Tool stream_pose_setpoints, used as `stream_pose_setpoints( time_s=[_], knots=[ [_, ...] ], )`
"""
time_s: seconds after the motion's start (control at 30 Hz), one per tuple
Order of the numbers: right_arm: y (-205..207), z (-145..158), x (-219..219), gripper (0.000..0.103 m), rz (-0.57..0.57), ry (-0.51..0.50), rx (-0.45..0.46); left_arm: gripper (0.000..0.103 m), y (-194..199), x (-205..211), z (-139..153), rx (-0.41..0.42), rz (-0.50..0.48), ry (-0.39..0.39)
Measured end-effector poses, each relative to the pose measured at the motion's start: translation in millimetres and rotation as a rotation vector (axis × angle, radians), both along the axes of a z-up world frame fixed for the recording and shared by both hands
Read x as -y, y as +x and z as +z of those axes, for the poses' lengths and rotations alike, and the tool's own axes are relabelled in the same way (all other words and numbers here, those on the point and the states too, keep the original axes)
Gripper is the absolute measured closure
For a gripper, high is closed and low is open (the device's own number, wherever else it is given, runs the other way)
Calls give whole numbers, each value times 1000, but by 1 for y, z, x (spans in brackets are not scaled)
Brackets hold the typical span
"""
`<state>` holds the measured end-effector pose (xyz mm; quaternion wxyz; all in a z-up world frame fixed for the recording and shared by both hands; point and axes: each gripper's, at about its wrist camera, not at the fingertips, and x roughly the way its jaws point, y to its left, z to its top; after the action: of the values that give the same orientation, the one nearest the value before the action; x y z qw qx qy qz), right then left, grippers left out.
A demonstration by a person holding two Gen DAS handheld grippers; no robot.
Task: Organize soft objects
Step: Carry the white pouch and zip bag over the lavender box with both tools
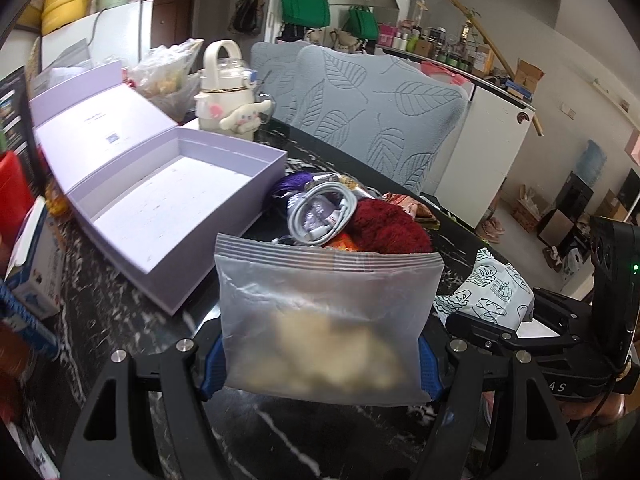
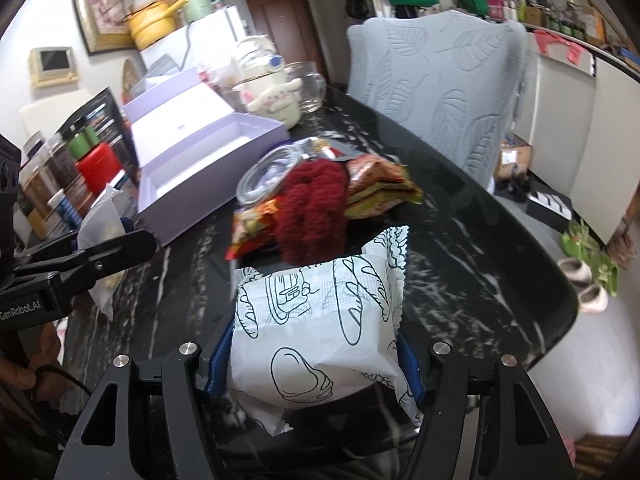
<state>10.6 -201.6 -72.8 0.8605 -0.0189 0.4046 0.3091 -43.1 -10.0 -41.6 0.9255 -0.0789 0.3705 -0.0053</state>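
Both packets are lifted: the left gripper [image 1: 320,356] has its jaws clamped on a frosted pouch [image 1: 326,320], the right gripper [image 2: 312,364] on a bread-print packet [image 2: 320,328]. Next probably comes carrying them to the lilac box [image 1: 172,200], upper left.

Two close wrist views along each claw, sharing lavender box [image 1: 176,200] [image 2: 200,152]

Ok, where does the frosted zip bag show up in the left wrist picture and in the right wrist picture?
Left wrist view: the frosted zip bag fills the lower centre, clamped in the left tool.
Right wrist view: it sits at the far left edge, seen edge-on in that same tool.
Shared landmark: the open lilac box, on the table behind the bag in both views.
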Motion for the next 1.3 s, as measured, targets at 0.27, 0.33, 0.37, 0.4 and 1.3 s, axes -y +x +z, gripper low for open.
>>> stream_pose_setpoints(
  time_s=[0.27,0.33,0.37,0.4,1.3],
  knots=[
    [-15,0,-21,37,85,9,-1,30,-22,-11,1,1,63,-3],
    [-18,0,-28,37,108,10,-1,30,-27,-15,2,4,80,-5],
    [-19,0,-31,37,118,10,-2,30,-30,-17,2,5,89,-6],
    [-21,0,-35,37,131,10,-1,30,-32,-20,2,6,98,-8],
    [-1,29,-126,37,378,34,48,30,-42,-84,46,76,238,-17]
  ],
)
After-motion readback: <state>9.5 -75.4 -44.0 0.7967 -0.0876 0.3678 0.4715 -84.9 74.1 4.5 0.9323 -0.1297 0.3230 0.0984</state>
